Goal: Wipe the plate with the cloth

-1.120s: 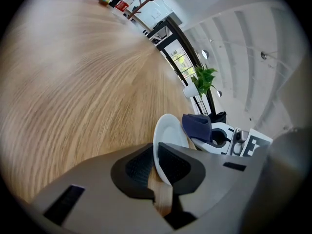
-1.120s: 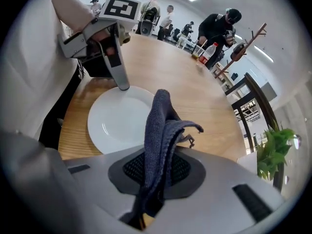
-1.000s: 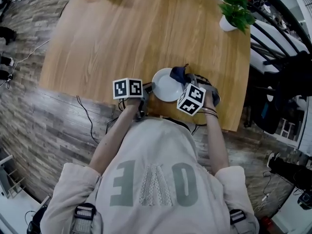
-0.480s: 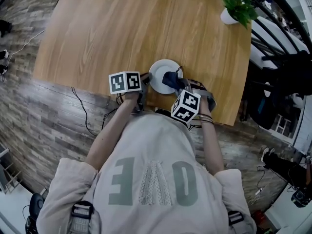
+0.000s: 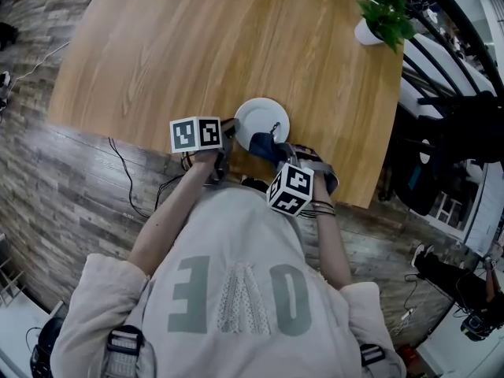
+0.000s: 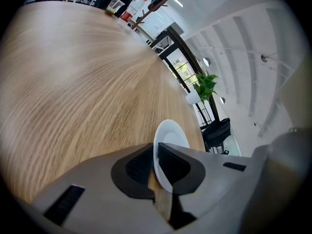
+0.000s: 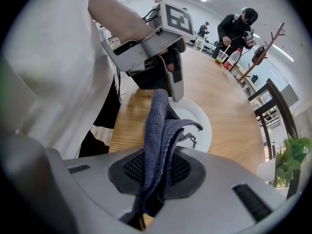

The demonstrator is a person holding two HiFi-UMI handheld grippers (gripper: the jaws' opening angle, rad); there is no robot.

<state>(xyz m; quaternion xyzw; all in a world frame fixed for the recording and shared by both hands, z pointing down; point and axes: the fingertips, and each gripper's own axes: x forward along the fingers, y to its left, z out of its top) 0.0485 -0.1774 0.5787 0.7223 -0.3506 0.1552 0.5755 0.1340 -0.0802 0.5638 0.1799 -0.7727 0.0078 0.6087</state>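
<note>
The table is light wood with a clear grain and a matt finish. The plate looks smooth and faintly glossy, while the cloth is a soft, finely ribbed fabric.

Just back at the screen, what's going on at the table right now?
A person at the wooden table has a gripper in each hand. The left gripper is shut on the rim of the white plate. The right gripper is shut on a blue-grey cloth, held at the plate's near edge. Whether the cloth touches the plate is unclear.
</note>
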